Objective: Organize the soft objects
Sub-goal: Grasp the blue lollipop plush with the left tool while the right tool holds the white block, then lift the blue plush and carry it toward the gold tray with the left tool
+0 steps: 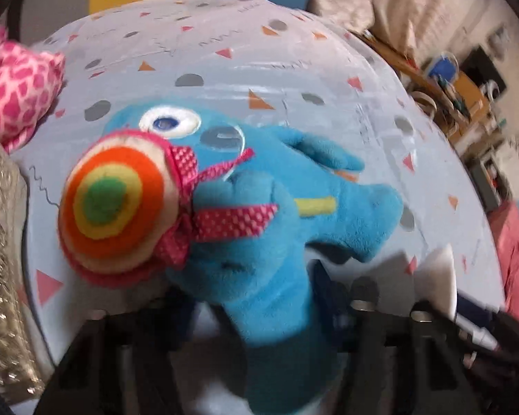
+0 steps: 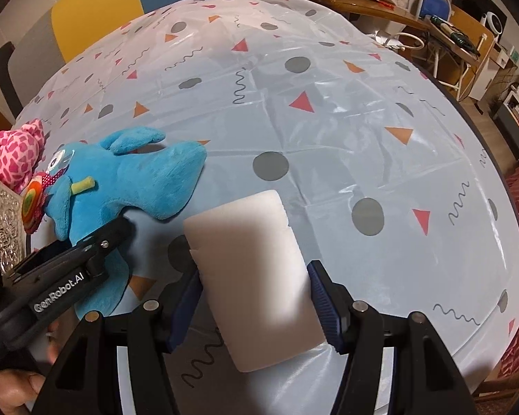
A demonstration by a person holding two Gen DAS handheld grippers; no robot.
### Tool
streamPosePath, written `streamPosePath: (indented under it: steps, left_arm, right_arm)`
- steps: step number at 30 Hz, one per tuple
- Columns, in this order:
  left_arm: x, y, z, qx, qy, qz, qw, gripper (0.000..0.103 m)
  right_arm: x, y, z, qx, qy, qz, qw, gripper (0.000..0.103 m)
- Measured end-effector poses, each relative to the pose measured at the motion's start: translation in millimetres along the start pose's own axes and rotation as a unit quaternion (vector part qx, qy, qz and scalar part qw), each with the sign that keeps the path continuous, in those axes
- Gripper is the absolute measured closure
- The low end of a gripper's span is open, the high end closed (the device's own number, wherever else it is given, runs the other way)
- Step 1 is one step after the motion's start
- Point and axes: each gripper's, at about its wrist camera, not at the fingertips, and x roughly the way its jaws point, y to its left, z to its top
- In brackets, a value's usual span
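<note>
The left hand-held gripper [image 2: 121, 231] should clamp squarely on the blue plush toy [image 2: 138, 180] while the right hand-held gripper [image 2: 256, 306], clamped on the white foam block [image 2: 252, 269], holds steady.

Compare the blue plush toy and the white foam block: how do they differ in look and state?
The blue plush toy is fuzzy, irregular and multicoloured, with a rainbow lollipop; the white foam block is plain, smooth and rectangular. The toy lies on the patterned tablecloth with the left claw at its lower end; the block sits between the right claw's blue pads. Both are soft.
</note>
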Motion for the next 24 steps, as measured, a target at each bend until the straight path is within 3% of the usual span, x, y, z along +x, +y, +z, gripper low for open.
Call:
streamPosePath:
  steps: [2,9,11,14,15,16,20,24]
  left_arm:
    - [-7,6,-5,0.005,0.003,-0.014,0.9999,0.062]
    - [-52,27,-61,0.059,0.008,-0.034,0.9977,0.062]
    - [-58,35,-78,0.071,0.017,-0.045,0.9963,0.062]
    - [-67,29,-100,0.12,0.014,-0.037,0.992,0.062]
    - [-70,28,-105,0.131,0.015,-0.047,0.9902,0.062]
    - [-73,26,-110,0.142,0.017,-0.058,0.988,0.062]
    - [-92,24,-147,0.19,0.017,-0.084,0.9781,0.062]
    - [-109,46,-176,0.165,0.008,-0.092,0.9818,0.06]
  right_arm:
    - [1,2,0,-0.006,0.002,0.003,1.0,0.041]
    - [9,5,-3,-0.011,0.024,0.005,1.0,0.041]
    - [5,-8,-1,0.018,0.015,-0.004,1.0,0.042]
    - [-1,-36,-1,0.082,-0.001,-0.054,0.995,0.042]
    - [-3,-41,-1,0.096,-0.008,-0.051,0.994,0.042]
    - [-6,-43,-1,0.104,-0.015,-0.02,0.994,0.042]
    - [-2,-12,-3,0.042,-0.003,0.033,0.999,0.042]
    - [18,22,-8,-0.03,0.05,0.044,0.997,0.042]
